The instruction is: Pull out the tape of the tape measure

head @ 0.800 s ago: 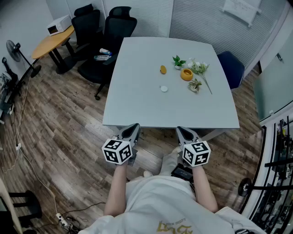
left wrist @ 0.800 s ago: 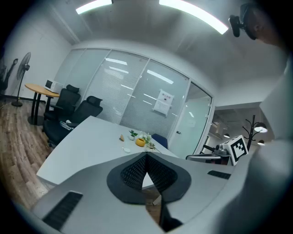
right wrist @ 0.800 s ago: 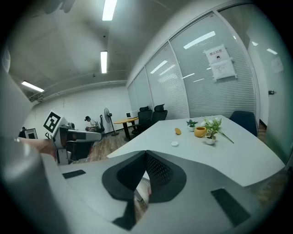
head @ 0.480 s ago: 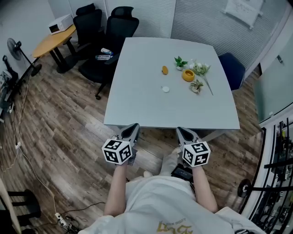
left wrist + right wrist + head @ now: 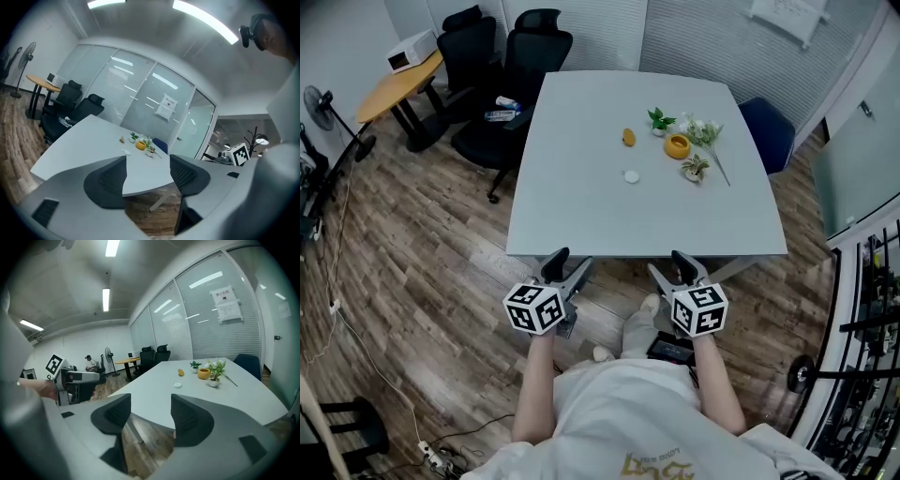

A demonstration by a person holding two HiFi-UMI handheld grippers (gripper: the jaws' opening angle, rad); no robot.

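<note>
On the grey table (image 5: 609, 216) lie a small white round object (image 5: 631, 176) and a small yellow-orange oval object (image 5: 628, 138); I cannot tell which one is the tape measure. Both sit well beyond my grippers. My left gripper (image 5: 561, 269) hovers just short of the table's near edge, open and empty. My right gripper (image 5: 675, 267) hangs beside it, also open and empty. In the left gripper view the open gripper (image 5: 147, 176) frames the table corner, with the white object (image 5: 125, 151) far off. In the right gripper view the gripper (image 5: 150, 416) stands apart, with the white object (image 5: 177, 385) ahead.
An orange bowl (image 5: 677, 146) and small potted plants (image 5: 705, 139) stand at the table's far right. Black office chairs (image 5: 511, 56) crowd the far left corner, and a blue chair (image 5: 766, 131) is at the far right. A round wooden table (image 5: 394, 84) stands at the left.
Both grippers' jaws have spread from together to apart. Both have edged slightly toward the table's near edge.
</note>
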